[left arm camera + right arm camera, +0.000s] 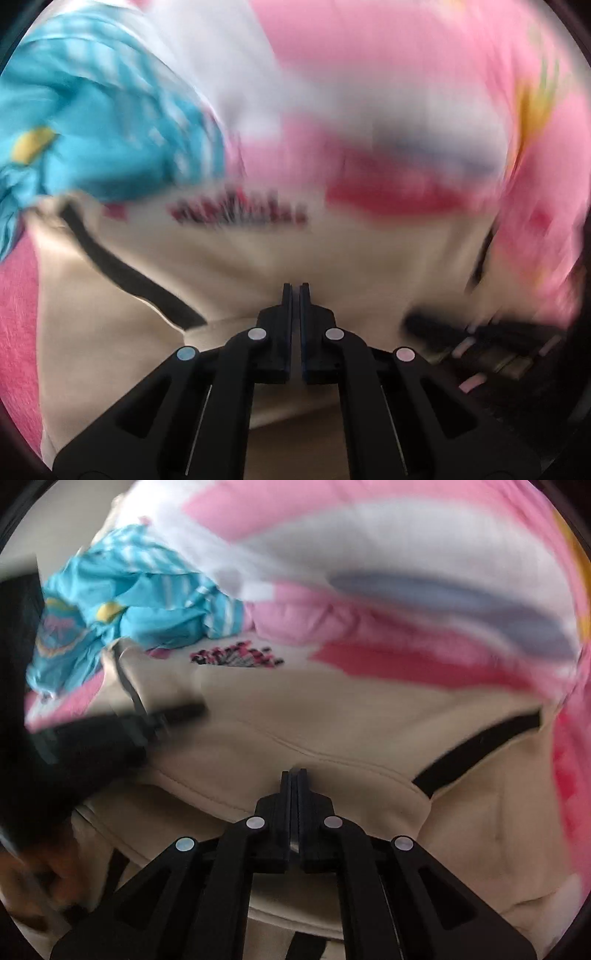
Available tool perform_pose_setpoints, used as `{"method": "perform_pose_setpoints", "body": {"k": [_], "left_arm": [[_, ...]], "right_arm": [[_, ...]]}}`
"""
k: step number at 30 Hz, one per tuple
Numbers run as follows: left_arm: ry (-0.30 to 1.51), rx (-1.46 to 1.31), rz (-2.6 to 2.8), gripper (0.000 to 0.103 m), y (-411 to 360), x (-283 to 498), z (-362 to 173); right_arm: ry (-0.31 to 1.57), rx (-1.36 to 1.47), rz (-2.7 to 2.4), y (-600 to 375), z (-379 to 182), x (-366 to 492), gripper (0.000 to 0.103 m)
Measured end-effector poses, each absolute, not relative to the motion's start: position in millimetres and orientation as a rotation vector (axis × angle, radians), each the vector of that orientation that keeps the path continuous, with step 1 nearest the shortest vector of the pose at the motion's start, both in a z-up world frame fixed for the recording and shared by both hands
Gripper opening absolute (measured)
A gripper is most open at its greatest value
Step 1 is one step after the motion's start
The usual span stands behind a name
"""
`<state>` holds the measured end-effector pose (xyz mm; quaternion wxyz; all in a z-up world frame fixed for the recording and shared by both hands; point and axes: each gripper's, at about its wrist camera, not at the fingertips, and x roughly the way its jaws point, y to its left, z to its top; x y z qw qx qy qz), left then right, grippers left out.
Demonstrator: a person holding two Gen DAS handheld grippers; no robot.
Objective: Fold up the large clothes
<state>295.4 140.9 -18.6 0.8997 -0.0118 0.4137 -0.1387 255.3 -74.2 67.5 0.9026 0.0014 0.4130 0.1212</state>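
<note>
A cream garment (236, 266) with black strips (122, 273) lies spread on a pink and white bedcover. My left gripper (294, 290) is shut, its tips pinching the garment's near edge. In the right wrist view the same cream garment (332, 720) shows a black strip (476, 749) at the right. My right gripper (294, 775) is shut on the folded hem, which puckers at the tips. Each view shows the other gripper only as a blur: the right one (480, 347) at lower right, the left one (155, 720) at left on the cream cloth.
A crumpled blue garment (96, 122) (125, 602) lies at the far left on the pink and white bedcover (406, 74) (369, 535). A person's hand (33, 878) shows at the lower left. A brown surface (295, 435) lies under the garment's near edge.
</note>
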Motion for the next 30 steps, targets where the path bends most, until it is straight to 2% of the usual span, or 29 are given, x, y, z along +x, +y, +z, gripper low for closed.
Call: {"method": "perform_pose_setpoints", "body": {"k": [4,9,12,13,14,16,19,24,28,30], "left_arm": [[0.885,-0.022,-0.282,0.004,142,305,-29],[0.914,-0.063,-0.283,0.003,148,311,-26],[0.955,0.031,-0.246,0.004,147,288,3],[0.965,0.074,-0.225,0.011,150,269,22],[0.951,0.089,-0.243,0.014,154,255,35],[0.925,0.12,-0.326,0.028,162,210,63],[0.965,0.23,-0.418,0.032,174,132,79],[1.017,0.41,-0.545,0.035,185,2,61],[1.023,0.409,-0.613,0.049,197,-48,39],[1.034,0.425,-0.625,0.052,200,-63,26]], "right_arm": [[0.897,0.07,0.263,-86,51,264,0.0],[0.851,-0.191,0.137,-50,57,249,0.0],[0.843,-0.344,0.09,-41,84,216,0.002],[0.834,-0.333,0.132,-44,96,202,0.007],[0.802,-0.319,0.211,-48,113,181,0.01],[0.706,-0.387,0.3,-57,144,120,0.034],[0.682,-0.492,0.422,-71,153,48,0.038],[0.774,-0.54,0.581,-112,125,-51,0.039],[0.82,-0.546,0.605,-136,99,-91,0.057],[0.845,-0.603,0.55,-143,81,-104,0.06]]}}
